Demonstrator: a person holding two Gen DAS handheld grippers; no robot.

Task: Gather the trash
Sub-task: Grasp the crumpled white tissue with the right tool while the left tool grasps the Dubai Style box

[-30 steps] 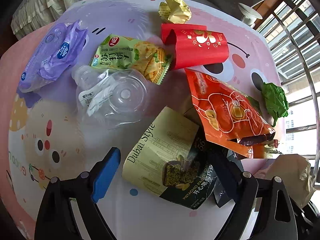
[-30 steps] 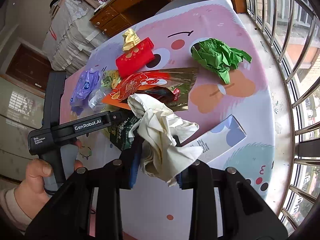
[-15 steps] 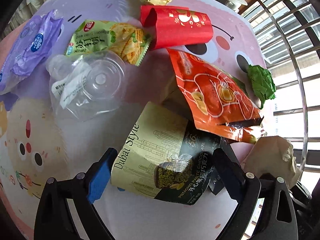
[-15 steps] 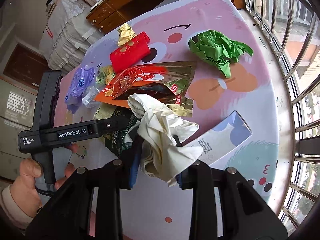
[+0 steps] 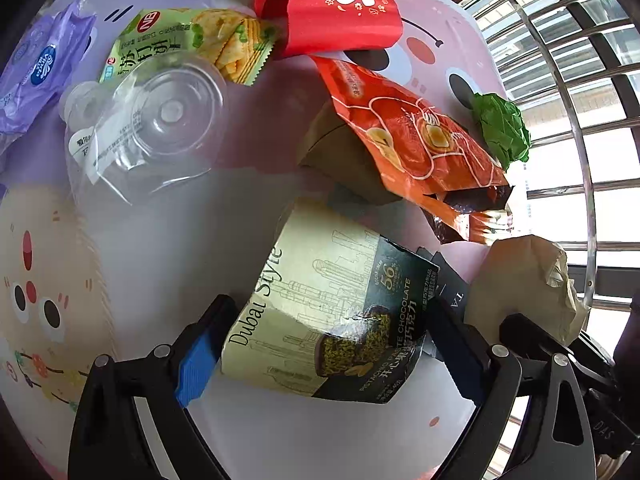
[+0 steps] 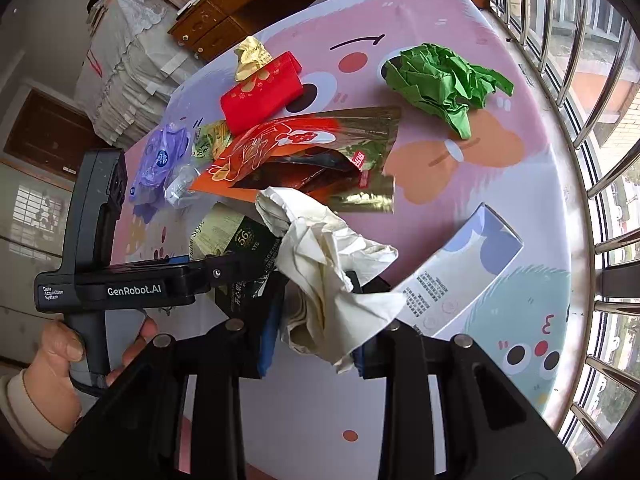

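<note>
The beige and black chocolate box (image 5: 332,312) lies on the cartoon tablecloth (image 5: 140,240) between the fingers of my left gripper (image 5: 324,320), which stands open around it, one finger on each side. My right gripper (image 6: 320,300) is shut on a crumpled cream paper (image 6: 324,264), held just above the table; that paper (image 5: 528,280) also shows right of the box. In the right wrist view the left gripper's body (image 6: 120,284) is held by a hand (image 6: 60,352), its fingers at the chocolate box (image 6: 236,240).
Beyond the box lie an orange snack bag (image 5: 408,132), a red envelope (image 5: 336,16), a green cracker wrapper (image 5: 192,44), a clear plastic lid (image 5: 152,120) and a purple pack (image 5: 36,72). Green crumpled paper (image 6: 440,80) and a blue-white carton (image 6: 460,276) lie near the window rails (image 6: 600,80).
My left gripper has moved forward, so the chocolate box now sits deeper between its open fingers. The right gripper keeps hold of the cream paper and has barely shifted.
</note>
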